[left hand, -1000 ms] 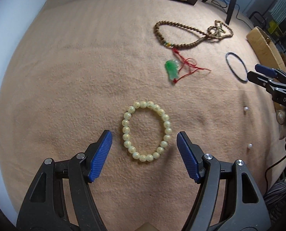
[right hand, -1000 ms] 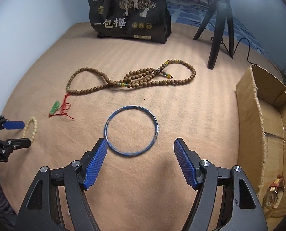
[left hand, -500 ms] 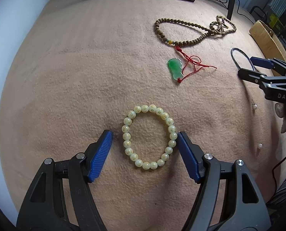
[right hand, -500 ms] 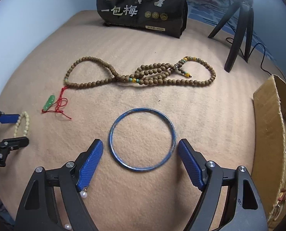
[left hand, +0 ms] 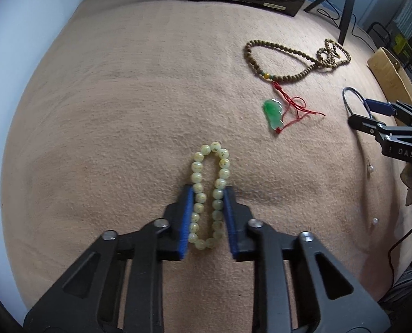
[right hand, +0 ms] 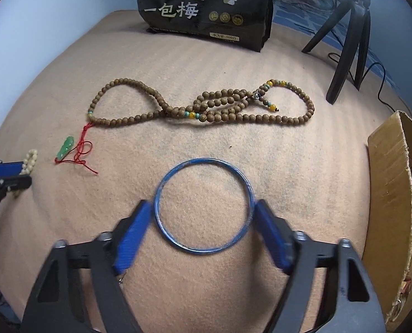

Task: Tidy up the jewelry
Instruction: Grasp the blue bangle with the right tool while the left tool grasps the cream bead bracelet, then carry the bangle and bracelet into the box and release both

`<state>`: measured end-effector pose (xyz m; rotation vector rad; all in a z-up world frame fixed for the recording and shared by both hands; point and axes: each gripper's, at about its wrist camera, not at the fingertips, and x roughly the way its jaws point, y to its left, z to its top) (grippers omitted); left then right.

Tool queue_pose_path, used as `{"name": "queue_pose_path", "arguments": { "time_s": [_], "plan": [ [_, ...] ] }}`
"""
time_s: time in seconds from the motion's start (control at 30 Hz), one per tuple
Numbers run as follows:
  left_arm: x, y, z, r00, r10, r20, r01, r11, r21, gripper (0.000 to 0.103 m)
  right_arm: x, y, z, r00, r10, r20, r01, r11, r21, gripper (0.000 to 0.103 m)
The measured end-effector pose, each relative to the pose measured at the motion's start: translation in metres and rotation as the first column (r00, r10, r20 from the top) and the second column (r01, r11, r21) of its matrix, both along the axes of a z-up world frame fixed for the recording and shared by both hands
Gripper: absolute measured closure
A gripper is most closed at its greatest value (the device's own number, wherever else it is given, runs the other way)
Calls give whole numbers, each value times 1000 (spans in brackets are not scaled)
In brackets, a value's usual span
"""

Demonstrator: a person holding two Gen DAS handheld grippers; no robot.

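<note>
My left gripper (left hand: 207,191) is shut on the pale yellow bead bracelet (left hand: 209,194), squeezing it into a narrow loop on the tan cloth (left hand: 122,111). My right gripper (right hand: 203,208) has its blue pads touching both sides of the blue bangle (right hand: 204,205), which lies flat on the cloth. The bangle also shows in the left wrist view (left hand: 350,100), and the right gripper (left hand: 372,116) too. A long brown bead necklace (right hand: 206,108) with a green pendant (right hand: 65,147) on red cord lies beyond the bangle.
A black snack bag (right hand: 206,5) stands at the far edge. A cardboard box (right hand: 394,194) is at the right. A black tripod (right hand: 347,41) stands behind it. Small pearls (left hand: 370,168) lie on the cloth near the right gripper.
My left gripper has closed on the bead bracelet, squeezing it narrow. My right gripper has moved forward and narrowed until its pads meet the blue bangle.
</note>
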<state>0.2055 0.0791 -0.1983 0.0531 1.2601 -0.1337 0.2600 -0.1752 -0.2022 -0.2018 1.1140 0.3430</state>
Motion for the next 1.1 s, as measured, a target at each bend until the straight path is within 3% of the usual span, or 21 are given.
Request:
{"name": "queue_pose_path", "arguments": {
  "time_s": [0.17, 0.23, 0.53, 0.83, 1.1],
  "plan": [
    [1, -1, 2, 1000, 3, 7, -3, 1000, 0, 89, -7, 1, 4, 1000, 15, 6, -15, 1000, -15, 31],
    [1, -2, 4, 1000, 2, 15, -2, 1000, 7, 97, -11, 0, 7, 1000, 18, 10, -18, 1000, -17, 31],
    [-3, 5, 13, 999, 16, 44, -16, 1000, 7, 98, -22, -12, 26, 999, 10, 44, -10, 1000, -3, 31],
    [-14, 5, 51, 990, 13, 143, -8, 999, -31, 98, -26, -26, 49, 995, -13, 101, 10, 999, 33, 32],
    [-15, -25, 82, 976, -23, 217, 41, 996, -78, 98, -41, -42, 87, 984, -29, 175, 17, 998, 67, 32]
  ]
}}
